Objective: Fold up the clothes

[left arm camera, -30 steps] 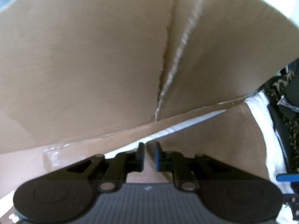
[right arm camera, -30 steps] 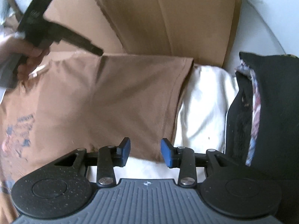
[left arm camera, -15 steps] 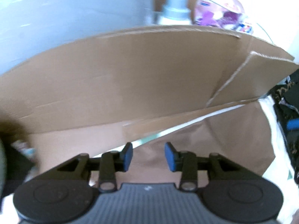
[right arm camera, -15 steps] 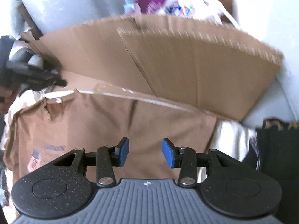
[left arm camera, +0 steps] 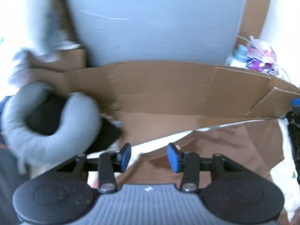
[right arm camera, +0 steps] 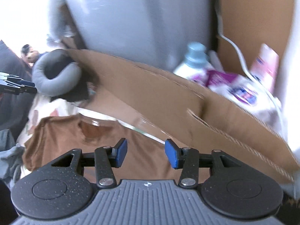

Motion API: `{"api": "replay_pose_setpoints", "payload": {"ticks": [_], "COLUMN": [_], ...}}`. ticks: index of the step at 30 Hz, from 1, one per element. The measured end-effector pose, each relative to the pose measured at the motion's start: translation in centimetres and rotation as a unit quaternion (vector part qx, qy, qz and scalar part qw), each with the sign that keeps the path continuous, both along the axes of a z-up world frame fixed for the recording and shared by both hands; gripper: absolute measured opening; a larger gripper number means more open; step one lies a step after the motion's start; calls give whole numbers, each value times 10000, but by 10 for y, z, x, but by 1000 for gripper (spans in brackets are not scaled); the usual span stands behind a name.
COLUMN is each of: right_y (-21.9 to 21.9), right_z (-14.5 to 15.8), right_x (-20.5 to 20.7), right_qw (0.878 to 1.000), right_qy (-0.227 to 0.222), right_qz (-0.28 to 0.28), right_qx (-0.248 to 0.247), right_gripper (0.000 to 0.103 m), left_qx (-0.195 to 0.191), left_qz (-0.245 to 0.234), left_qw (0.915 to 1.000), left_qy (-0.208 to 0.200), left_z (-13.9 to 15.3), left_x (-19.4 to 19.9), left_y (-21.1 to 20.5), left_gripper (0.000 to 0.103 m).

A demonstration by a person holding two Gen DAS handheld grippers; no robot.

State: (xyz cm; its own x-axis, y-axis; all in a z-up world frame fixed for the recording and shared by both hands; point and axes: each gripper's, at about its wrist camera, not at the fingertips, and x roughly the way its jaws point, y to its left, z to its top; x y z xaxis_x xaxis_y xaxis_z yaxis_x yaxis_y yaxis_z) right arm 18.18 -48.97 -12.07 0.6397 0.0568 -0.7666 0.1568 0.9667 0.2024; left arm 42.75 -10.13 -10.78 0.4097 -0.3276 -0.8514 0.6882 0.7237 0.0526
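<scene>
While both tools (left arm camera: 149, 154) (right arm camera: 146, 153) rose opening, empty, brown tee (right arm camera: 93, 146) dropped away.

Lived-in home, cardboard box (right arm camera: 168, 97), detergent bottle (right arm camera: 195, 60), grey neck pillow (left arm camera: 46, 123), clothes strewn about

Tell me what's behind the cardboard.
Behind the cardboard stand a white bottle, purple-printed packaging and a white cable; their lower parts are hidden by it.

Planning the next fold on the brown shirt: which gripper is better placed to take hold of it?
Probably right. The right gripper has the brown shirt spread below it, neckline in view. The left gripper sits over the shirt's edge near the neck pillow. Both grippers' jaws are opening, empty.
</scene>
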Motion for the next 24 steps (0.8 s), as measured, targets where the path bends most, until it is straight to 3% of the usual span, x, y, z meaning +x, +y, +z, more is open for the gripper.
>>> {"api": "replay_pose_setpoints", "payload": {"ticks": [3, 8, 16, 20, 24], "right_y": [18, 47, 99, 124, 144], "right_z": [9, 10, -8, -20, -36], "right_x": [20, 44, 78, 94, 109], "right_qw": [9994, 9972, 9919, 9881, 9845], "right_qy": [-92, -149, -96, -22, 89], "right_qz": [331, 736, 1260, 1533, 1748], "right_qx": [-19, -4, 95, 82, 105], "right_gripper": [52, 54, 55, 56, 56], "left_qx": [-110, -105, 261, 366, 399], "left_qz": [344, 943, 1815, 2180, 2441], "left_qw": [9993, 9955, 9822, 9736, 9667], "left_qy": [-13, 51, 399, 565, 656], "left_z": [12, 6, -57, -84, -104], "left_x": [-2, -7, -20, -17, -13], "left_y": [36, 84, 166, 200, 227], "left_gripper": [46, 46, 45, 33, 31]}}
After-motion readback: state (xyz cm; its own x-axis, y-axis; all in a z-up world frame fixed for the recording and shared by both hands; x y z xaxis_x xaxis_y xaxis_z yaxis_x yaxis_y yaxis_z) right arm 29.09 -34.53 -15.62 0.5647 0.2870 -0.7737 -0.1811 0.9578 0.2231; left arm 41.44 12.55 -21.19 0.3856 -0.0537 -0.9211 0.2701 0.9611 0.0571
